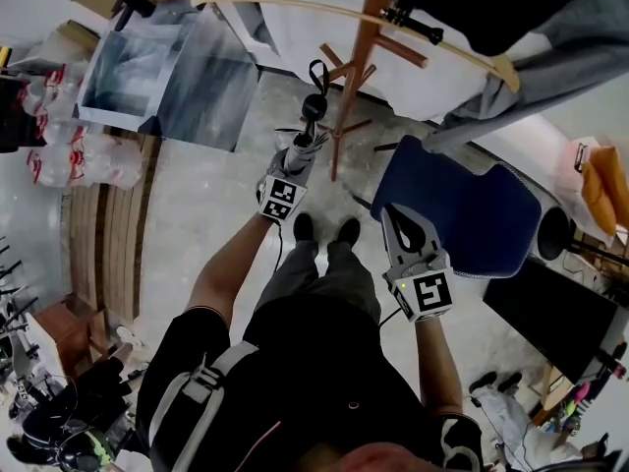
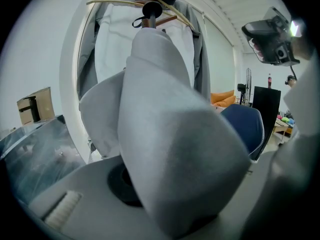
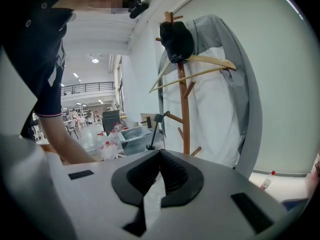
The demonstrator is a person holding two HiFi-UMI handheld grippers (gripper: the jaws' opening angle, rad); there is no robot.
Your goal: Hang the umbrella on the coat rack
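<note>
The left gripper clamps a folded grey fabric umbrella near the brown wooden coat rack, while the right gripper has its jaws pressed together, empty.

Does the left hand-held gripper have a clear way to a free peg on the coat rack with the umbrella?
Probably yes: the left hand-held gripper holds the umbrella pointing at the coat rack, nothing between; the blue chair stands aside.
</note>
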